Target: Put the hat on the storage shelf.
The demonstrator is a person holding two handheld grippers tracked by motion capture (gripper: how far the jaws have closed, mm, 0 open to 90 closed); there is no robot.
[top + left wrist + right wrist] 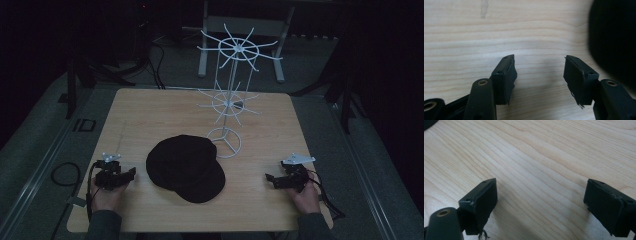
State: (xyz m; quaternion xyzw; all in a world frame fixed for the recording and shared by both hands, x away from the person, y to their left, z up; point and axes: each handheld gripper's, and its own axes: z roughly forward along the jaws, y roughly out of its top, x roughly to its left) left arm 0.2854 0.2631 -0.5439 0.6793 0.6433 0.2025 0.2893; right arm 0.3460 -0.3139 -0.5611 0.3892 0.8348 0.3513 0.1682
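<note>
Black cap (185,168) flat on table, mid-front.

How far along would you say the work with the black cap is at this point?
Nothing looks done yet: the black cap lies flat on the table, beside the white wire rack, whose hooks are bare. Nothing is in hand: the left tool and right tool rest open on either side of it. Picking it up is all still ahead.
</note>
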